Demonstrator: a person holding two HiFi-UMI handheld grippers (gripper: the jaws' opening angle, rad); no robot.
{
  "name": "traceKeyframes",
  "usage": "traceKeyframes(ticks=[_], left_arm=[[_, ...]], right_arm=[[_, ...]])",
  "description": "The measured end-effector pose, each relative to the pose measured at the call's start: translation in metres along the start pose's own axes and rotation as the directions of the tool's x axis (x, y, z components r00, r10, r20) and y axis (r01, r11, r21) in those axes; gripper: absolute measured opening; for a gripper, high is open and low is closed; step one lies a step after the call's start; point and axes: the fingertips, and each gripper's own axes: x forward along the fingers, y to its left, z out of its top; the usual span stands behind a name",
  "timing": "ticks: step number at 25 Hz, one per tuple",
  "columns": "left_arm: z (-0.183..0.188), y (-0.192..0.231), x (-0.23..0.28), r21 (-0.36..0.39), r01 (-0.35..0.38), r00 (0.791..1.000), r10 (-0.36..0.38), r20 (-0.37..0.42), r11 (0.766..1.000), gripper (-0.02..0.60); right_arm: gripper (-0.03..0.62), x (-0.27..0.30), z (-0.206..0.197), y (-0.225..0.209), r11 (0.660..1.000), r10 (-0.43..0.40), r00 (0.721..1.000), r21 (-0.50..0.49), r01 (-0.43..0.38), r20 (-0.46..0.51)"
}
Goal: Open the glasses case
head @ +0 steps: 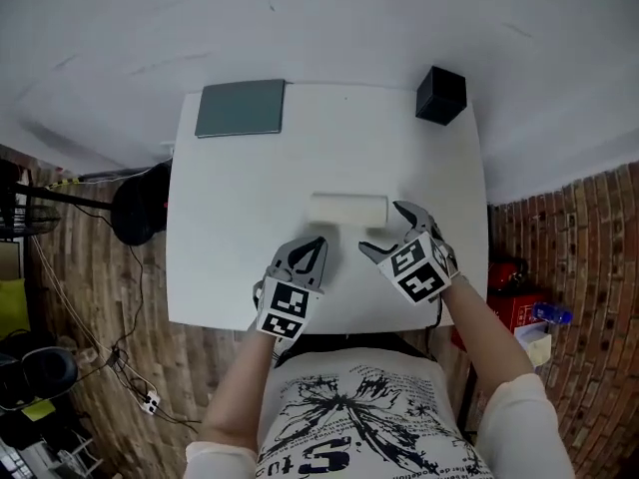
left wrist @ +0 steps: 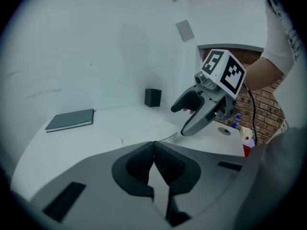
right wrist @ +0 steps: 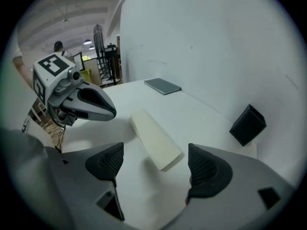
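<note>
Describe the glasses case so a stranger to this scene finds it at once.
Start at the white square table. Near its middle, towards the person's edge, lies the glasses case, closed and flat. It is the only cream, rounded oblong; the grey notebook and the black box sit at the far corners.

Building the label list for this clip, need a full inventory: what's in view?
White square table: one, white, centre of the head view.
Cream oblong glasses case: one, cream, closed, middle of the table, untouched.
Grey flat notebook: one, grey-green, table's far left corner.
Black cube-shaped box: one, black, table's far right corner.
Black round seat: one, black, beside the table's left edge.
Left tongs: one, grey, shut and empty, over the table's near side.
Right tongs: one, grey, open, gripping nothing; the case lies just ahead of them.
</note>
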Motion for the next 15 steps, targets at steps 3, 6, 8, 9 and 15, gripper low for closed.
traceKeyframes(ticks=[3,6,8,9,15], left_arm=[[-0.01,0.009,0.018,-0.031,0.01,0.999,-0.011,-0.049,0.999,0.014],[-0.021,0.01,0.03,-0.059,0.033,0.993,-0.04,-0.114,0.998,0.014],[-0.026,0.013,0.036,-0.074,0.042,0.988,-0.052,-0.148,0.996,0.014],[-0.028,0.015,0.039,-0.079,0.042,0.986,-0.054,-0.159,0.996,0.014],[-0.035,0.018,0.048,-0.106,0.035,0.98,-0.055,-0.192,0.994,0.014]], right_arm=[[0.428,0.019,-0.003,0.0,0.996,0.026,0.997,-0.079,-0.031,-0.072],[0.388,0.03,-0.005,0.0,0.986,0.035,0.989,-0.159,-0.058,-0.141],[0.356,0.037,-0.006,0.0,0.973,0.04,0.981,-0.216,-0.082,-0.189],[0.346,0.04,-0.006,0.001,0.964,0.042,0.976,-0.248,-0.096,-0.212],[0.293,0.05,-0.007,0.008,0.902,0.019,0.959,-0.409,-0.138,-0.282]])
